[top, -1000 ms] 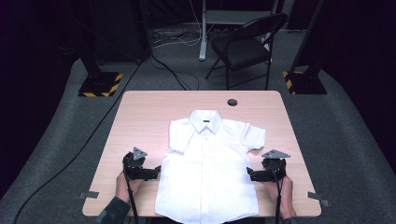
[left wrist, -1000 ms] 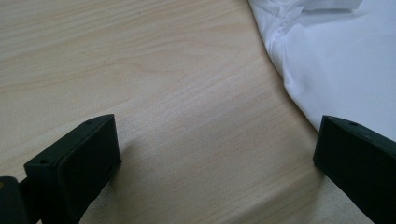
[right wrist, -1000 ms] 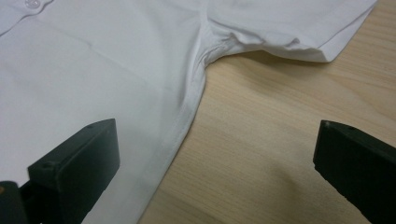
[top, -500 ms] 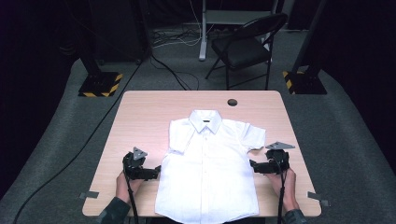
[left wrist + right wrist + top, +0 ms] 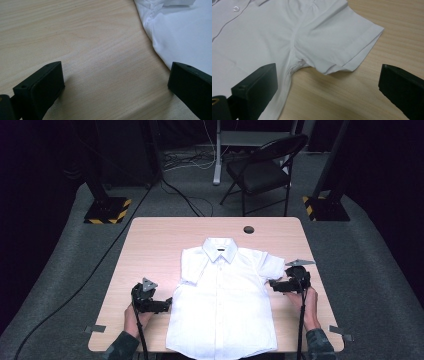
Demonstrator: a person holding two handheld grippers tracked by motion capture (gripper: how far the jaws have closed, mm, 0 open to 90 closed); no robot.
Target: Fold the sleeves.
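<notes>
A white short-sleeved shirt [image 5: 222, 300] lies flat, buttoned and collar away from me, on the light wooden table [image 5: 150, 250]. The sleeve on its left side [image 5: 192, 270] is folded in over the body. My left gripper [image 5: 167, 304] rests low at the shirt's left edge; the left gripper view shows it [image 5: 116, 80] open over bare wood, with the shirt's side [image 5: 185, 32] just beyond its right jaw. My right gripper [image 5: 274, 284] sits by the right sleeve; in the right gripper view it [image 5: 328, 82] is open, with the sleeve [image 5: 339, 42] just ahead of its jaws.
A dark round cable hole [image 5: 248, 229] marks the table's far edge. Behind the table stand a black folding chair [image 5: 265, 170] and stand bases with hazard stripes [image 5: 107, 210]. Grey tape strips [image 5: 95, 328] mark the front corners.
My right gripper has moved away from me along the shirt's right side, up to the sleeve. The left gripper has hardly moved.
</notes>
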